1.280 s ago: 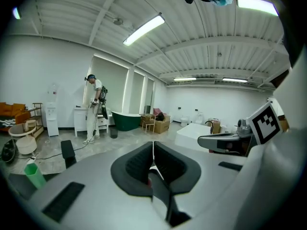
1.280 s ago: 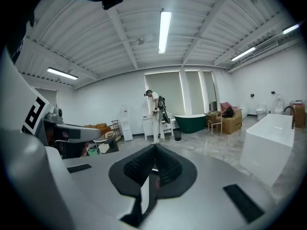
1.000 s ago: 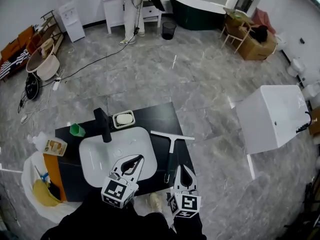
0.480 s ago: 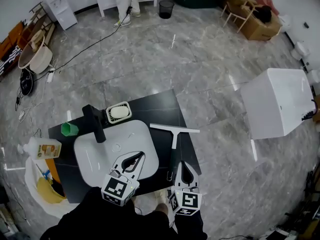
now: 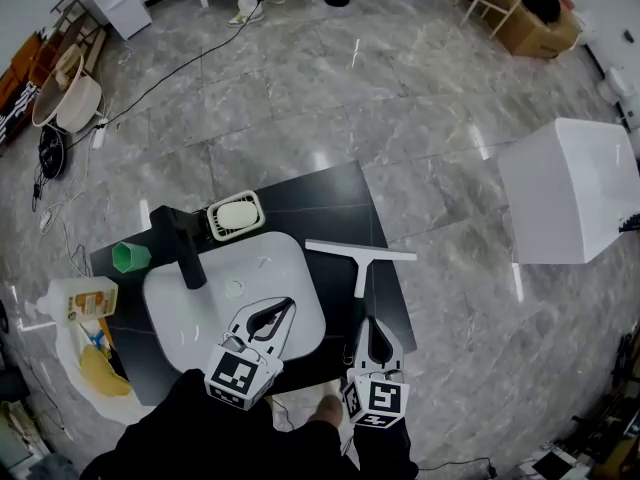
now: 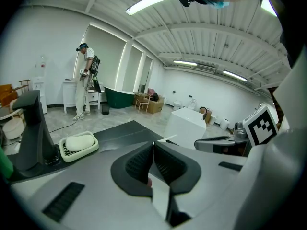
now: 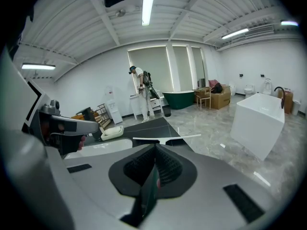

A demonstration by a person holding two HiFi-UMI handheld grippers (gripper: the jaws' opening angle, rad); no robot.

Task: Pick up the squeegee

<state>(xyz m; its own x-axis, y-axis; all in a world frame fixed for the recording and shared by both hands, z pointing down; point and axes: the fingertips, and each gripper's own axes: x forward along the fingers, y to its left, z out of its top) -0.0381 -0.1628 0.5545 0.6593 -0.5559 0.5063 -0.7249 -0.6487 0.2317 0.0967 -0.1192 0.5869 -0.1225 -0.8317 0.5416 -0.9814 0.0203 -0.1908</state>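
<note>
No text or numbers legible anywhere, bottle label (image 5: 88, 298) too small to read

Both grippers held low and forward, jaws closed

The left gripper (image 5: 286, 306) and right gripper (image 5: 371, 324) sit side by side, near each other but not touching. Both point away from the person and tilt downward. Each pair of jaws meets at the tips with nothing between them. The marker cubes (image 5: 241, 376) face up toward the head camera, and dark sleeves (image 5: 190, 438) show just behind them.
</note>
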